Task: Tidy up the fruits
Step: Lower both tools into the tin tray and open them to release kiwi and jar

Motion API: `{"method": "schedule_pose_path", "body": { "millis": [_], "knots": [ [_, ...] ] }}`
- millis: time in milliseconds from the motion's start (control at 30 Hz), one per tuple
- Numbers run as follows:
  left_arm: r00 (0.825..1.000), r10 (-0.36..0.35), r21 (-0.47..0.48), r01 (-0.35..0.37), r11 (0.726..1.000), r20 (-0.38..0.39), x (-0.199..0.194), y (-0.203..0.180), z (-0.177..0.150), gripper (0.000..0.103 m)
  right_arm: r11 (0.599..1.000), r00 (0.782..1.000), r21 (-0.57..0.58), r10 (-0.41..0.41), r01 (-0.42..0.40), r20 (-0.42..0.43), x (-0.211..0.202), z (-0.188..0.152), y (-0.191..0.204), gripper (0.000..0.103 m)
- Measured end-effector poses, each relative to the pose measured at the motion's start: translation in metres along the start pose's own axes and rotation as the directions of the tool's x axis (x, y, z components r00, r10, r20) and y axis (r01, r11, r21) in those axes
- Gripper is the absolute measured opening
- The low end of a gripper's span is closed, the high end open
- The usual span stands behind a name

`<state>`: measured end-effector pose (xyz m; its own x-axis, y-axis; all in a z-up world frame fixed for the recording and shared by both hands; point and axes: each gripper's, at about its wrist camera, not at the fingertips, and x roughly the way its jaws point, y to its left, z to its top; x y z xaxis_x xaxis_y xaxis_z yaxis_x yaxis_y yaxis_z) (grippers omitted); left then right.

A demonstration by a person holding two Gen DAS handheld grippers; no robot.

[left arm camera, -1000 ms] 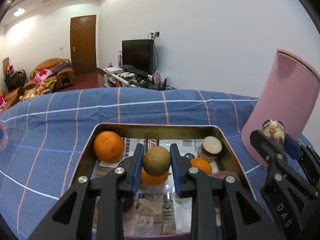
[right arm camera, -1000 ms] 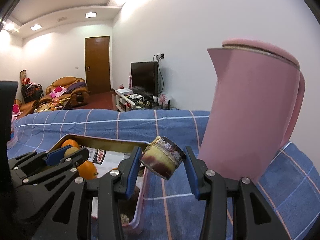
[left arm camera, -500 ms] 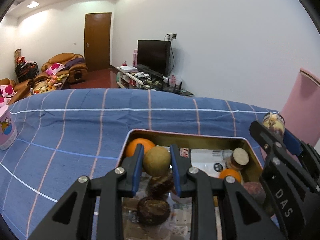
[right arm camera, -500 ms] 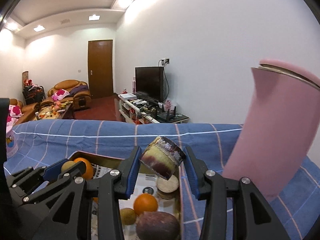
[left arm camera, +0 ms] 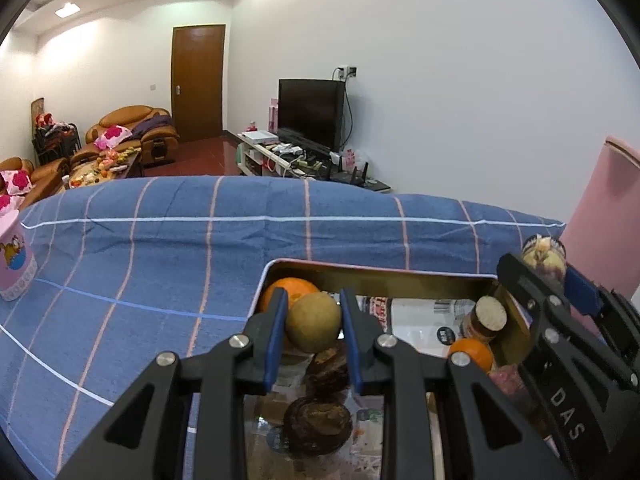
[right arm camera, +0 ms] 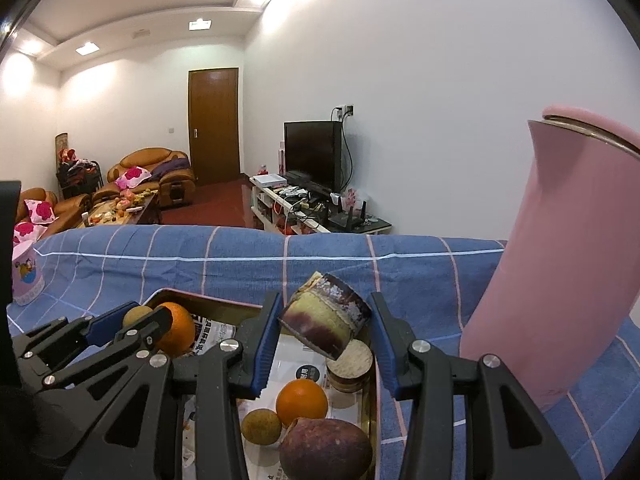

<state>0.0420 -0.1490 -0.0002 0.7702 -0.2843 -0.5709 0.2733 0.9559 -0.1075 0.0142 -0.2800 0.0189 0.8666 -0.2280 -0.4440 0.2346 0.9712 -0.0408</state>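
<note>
The left gripper (left arm camera: 313, 334) has its jaws pressed tight on a small round yellow-brown fruit (left arm camera: 313, 327), held in the air over the near left part of a gold metal tin (left arm camera: 376, 274). The right gripper (right arm camera: 325, 330) has its jaws closed partway on a short tilted cylinder with a purple and cream side (right arm camera: 326, 322), which looks like a cut piece of sugar cane, held above the tin's right side. Below the two grippers, on printed paper lining the tin, lie two dark wrinkled fruits (left arm camera: 318, 424), a purple-brown fruit (right arm camera: 326, 450), a second small yellow-brown fruit (right arm camera: 262, 427) and a small orange (right arm camera: 302, 402) just beside each other. A short cut piece standing on end (right arm camera: 350, 364) is by the right wall, and a larger orange (right arm camera: 176, 328) sits in the far left corner. The tin rests on a surface covered with a blue checked cloth (left arm camera: 160, 248). A tall pink jug (right arm camera: 560, 280) stands on the cloth just right of the tin, and a pink printed cup (left arm camera: 14, 256) stands well apart at the far left. Beyond the surface are sofas (right arm camera: 160, 172), a brown door (right arm camera: 214, 124) and a black television (right arm camera: 314, 152) against a white wall.
</note>
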Motion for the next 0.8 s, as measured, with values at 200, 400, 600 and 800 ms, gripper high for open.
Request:
{"method": "schedule_pose_path", "body": {
  "millis": [200, 400, 600, 800],
  "knots": [
    [1.0, -0.024, 0.028, 0.024, 0.999, -0.006, 0.005, -0.011, 0.001, 0.028, 1.0, 1.0, 0.014, 0.01, -0.01, 0.002, 0.002, 0.001, -0.003, 0.045],
    [0.999, -0.018, 0.023, 0.019, 1.0, -0.05, 0.015, -0.003, 0.003, 0.028, 0.996, 0.997, 0.082, 0.047, -0.041, -0.066, 0.02, 0.004, -0.013, 0.045],
    [0.996, -0.038, -0.004, 0.038, 0.999, -0.082, 0.021, 0.002, 0.003, 0.027, 0.993, 0.979, 0.073, 0.108, -0.097, -0.175, 0.046, 0.001, 0.001, 0.045],
    [0.996, -0.034, 0.006, 0.034, 0.999, -0.085, 0.021, 0.0, 0.002, 0.027, 0.987, 0.962, 0.105, 0.147, -0.125, -0.232, 0.056, 0.002, 0.002, 0.045]
  ]
}}
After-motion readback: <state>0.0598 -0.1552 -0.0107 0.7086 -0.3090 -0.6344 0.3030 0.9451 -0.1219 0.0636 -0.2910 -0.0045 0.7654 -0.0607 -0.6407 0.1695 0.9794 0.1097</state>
